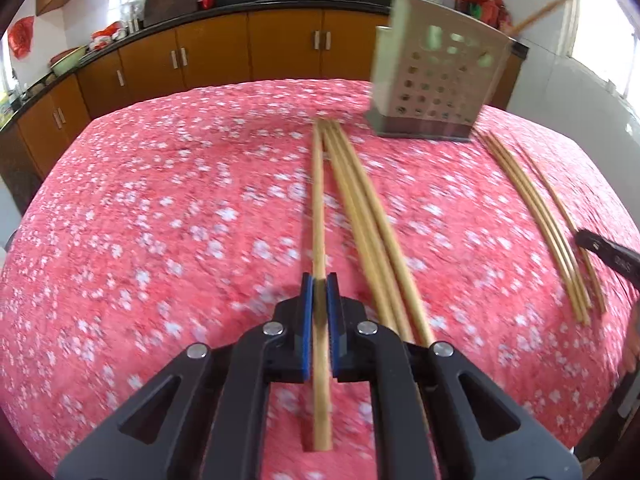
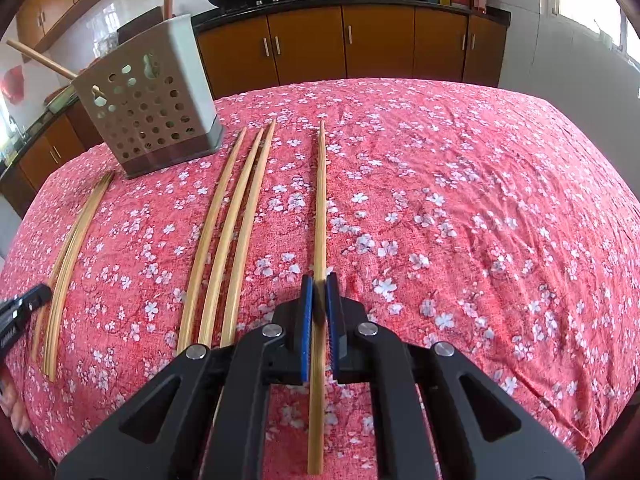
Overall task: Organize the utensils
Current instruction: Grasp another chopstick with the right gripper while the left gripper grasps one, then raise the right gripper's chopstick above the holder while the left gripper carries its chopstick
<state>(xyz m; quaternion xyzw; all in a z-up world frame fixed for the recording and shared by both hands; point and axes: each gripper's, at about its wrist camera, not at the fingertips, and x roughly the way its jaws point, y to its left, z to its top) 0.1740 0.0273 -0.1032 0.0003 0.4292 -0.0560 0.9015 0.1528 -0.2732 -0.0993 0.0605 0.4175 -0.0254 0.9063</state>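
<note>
Since loose chopsticks belong in the perforated holder point(image 2: 150, 108) at eleven o'clock, the right gripper point(image 2: 319, 280) and left gripper point(image 1: 319, 280) each clench one chopstick point(image 2: 320, 200).

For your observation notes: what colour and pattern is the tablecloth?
Pinkish red with small white blossoms; the tablecloth shows sharpest in the right wrist view.

Bright window daylight, left view motion-blurred, right sharp, fisheye-bent dark corners

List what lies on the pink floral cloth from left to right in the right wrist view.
Tip of the left gripper → thin bamboo chopstick bundle → three loose bamboo chopsticks → single bamboo chopstick clamped in the right gripper.
</note>
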